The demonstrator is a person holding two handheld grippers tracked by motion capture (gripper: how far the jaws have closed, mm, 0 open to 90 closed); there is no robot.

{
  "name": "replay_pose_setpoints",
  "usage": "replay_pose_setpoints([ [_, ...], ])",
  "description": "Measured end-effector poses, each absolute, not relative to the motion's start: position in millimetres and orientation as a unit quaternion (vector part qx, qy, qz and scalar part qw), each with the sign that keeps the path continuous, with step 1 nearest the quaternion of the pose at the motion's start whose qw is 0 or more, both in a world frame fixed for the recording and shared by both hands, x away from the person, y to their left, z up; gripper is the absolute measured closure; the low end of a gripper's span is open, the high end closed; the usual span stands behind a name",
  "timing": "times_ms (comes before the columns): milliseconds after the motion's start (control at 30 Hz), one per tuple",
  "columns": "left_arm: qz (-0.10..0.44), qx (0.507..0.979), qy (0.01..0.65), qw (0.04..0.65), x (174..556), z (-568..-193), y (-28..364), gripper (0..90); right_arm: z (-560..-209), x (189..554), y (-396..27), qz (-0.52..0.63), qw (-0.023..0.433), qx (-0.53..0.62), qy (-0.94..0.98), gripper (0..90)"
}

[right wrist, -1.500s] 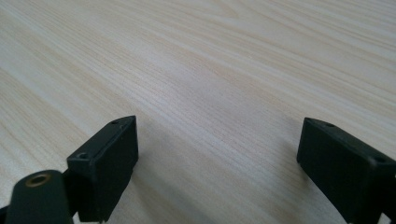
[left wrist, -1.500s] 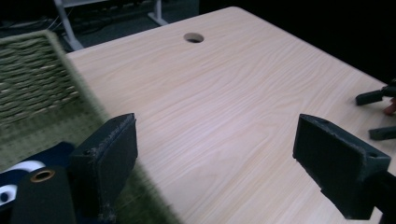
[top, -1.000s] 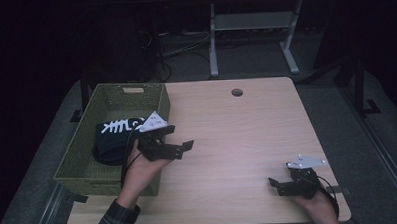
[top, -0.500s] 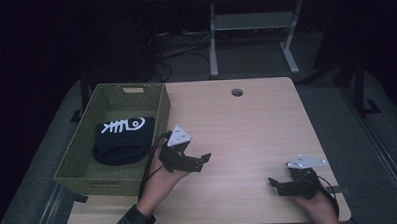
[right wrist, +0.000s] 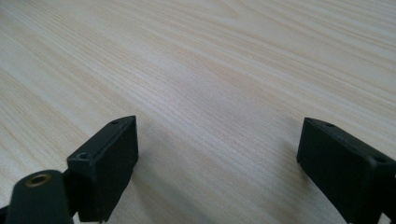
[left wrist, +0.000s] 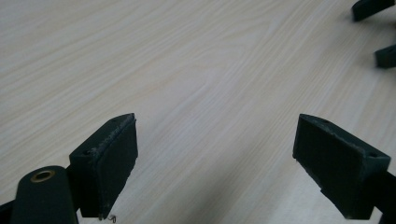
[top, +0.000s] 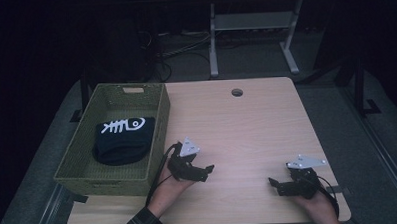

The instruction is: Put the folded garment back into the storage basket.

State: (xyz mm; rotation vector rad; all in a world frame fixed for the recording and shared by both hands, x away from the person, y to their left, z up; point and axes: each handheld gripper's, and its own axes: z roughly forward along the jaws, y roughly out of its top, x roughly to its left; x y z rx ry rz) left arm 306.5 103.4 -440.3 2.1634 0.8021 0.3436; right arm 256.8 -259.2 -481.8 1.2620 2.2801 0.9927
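We work at a pale wood-grain table (top: 247, 125) in a dark room. At nine o'clock, a woven green basket (top: 159, 121) holds folded black cloth (top: 121, 144). Left gripper (top: 204, 170) and right gripper (top: 275, 184) rest spread, empty.

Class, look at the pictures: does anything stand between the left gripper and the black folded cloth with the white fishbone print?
Yes. The near-right wall of the green woven basket stands between the left gripper and the black folded cloth inside it.
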Motion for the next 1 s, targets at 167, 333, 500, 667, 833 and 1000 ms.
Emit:
replay_pose_setpoints([
  [167, 0.132, 0.86, 0.314, 0.38, 307.7, -454.6, 100.4, 13.2, -481.9, 256.9, -259.2, 0.35, 0.176, 0.445, 0.805, 12.2],
  [333, 0.128, 0.87, 0.308, 0.362, 308.8, -466.9, 97.9, 12.8, -481.9, 256.9, -259.3, 0.35, 0.176, 0.445, 0.805, 12.2],
  [500, 0.126, 0.873, 0.308, 0.356, 309.8, -475.4, 97.9, 12.7, -481.9, 256.9, -259.2, 0.35, 0.176, 0.445, 0.805, 12.2],
  [667, 0.128, 0.871, 0.303, 0.366, 308.8, -477.4, 100.1, 12.6, -481.9, 256.8, -259.2, 0.35, 0.176, 0.445, 0.805, 12.2],
  [833, 0.128, 0.871, 0.302, 0.366, 309.0, -477.4, 100.4, 12.7, -481.9, 256.9, -259.3, 0.35, 0.176, 0.445, 0.805, 12.2],
  [1000, 0.128, 0.871, 0.301, 0.366, 309.0, -477.4, 100.4, 12.6, -481.9, 256.9, -259.2, 0.35, 0.175, 0.445, 0.805, 12.2],
])
